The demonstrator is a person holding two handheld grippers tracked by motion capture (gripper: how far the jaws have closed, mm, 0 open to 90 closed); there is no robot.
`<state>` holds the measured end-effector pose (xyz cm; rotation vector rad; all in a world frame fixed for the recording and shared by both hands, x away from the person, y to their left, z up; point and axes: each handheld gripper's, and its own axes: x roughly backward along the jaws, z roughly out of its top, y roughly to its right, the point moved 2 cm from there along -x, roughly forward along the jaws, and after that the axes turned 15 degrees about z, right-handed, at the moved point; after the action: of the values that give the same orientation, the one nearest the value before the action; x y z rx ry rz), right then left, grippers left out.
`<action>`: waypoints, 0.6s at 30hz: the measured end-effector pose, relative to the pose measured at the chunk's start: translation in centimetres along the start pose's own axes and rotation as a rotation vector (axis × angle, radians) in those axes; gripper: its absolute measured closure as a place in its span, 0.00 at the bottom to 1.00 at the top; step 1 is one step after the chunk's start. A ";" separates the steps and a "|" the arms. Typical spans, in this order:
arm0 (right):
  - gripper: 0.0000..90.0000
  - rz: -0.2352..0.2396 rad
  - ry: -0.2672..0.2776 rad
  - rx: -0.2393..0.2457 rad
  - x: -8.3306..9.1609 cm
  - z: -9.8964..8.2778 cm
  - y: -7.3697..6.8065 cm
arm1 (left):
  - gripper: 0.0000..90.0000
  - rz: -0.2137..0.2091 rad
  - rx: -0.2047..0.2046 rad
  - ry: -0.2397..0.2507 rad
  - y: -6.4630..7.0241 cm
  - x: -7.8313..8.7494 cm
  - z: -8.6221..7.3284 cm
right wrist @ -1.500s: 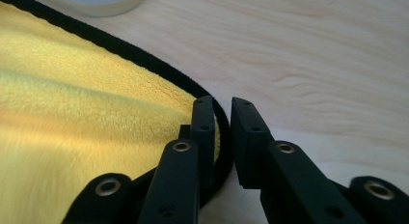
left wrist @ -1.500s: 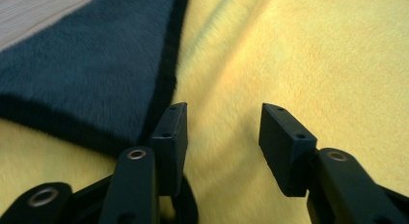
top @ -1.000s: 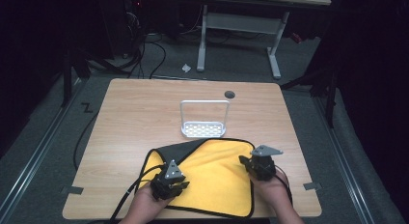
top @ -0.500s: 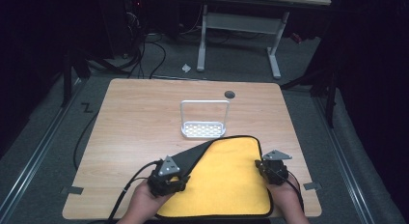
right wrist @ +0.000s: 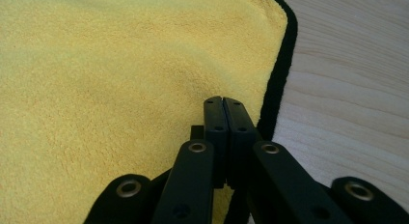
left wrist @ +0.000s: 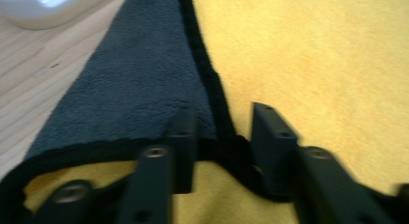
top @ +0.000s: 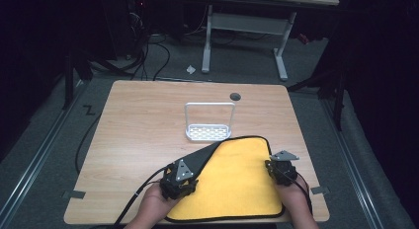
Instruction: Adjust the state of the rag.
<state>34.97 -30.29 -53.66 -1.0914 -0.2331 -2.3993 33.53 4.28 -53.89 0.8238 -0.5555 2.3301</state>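
A yellow cloth (top: 237, 179) with a black hem lies spread on the near half of the wooden table (top: 143, 120). Its left corner is folded over, showing a dark grey underside (top: 202, 157). My left gripper (top: 180, 177) rests on that fold. In the left gripper view the jaws stand apart (left wrist: 224, 118) with the black hem running between them, grey flap (left wrist: 140, 84) to the left, yellow (left wrist: 313, 55) to the right. My right gripper (top: 281, 167) sits at the cloth's right edge. Its jaws (right wrist: 223, 101) are pressed together over the yellow pile (right wrist: 120, 64), and no fabric shows between them.
A small white wire-handled rack (top: 209, 125) stands just beyond the cloth's far edge, and its rim shows in the left gripper view (left wrist: 43, 7). A dark round grommet (top: 235, 96) is set in the table behind it. Cables trail off the near left edge.
The cloth has been pulled open and flatter toward the right and the near edge. My right gripper moved right and nearer with it. The left gripper has barely moved.
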 end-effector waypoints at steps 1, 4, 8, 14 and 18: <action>1.00 -0.003 -0.001 0.000 0.0 0.0 0.0 | 0.85 -0.005 0.014 0.000 -0.1 0.0 0.0; 1.00 -0.012 -0.003 0.002 0.2 -0.1 0.2 | 0.94 -0.003 0.018 0.007 -0.1 0.4 0.2; 1.00 -0.032 -0.003 -0.020 0.6 -0.6 0.9 | 0.94 0.021 0.044 0.074 -1.9 1.9 1.4; 1.00 -0.042 -0.003 -0.027 0.8 -0.7 1.1 | 0.91 0.126 0.207 0.092 -8.6 0.4 2.6; 1.00 -0.037 0.001 -0.030 0.8 -0.8 1.1 | 0.69 0.185 0.306 0.084 -11.6 -0.3 2.7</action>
<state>34.57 -31.78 -53.62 -1.1085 -0.2198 -2.4433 42.47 11.18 -50.01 0.8343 -0.2503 2.6498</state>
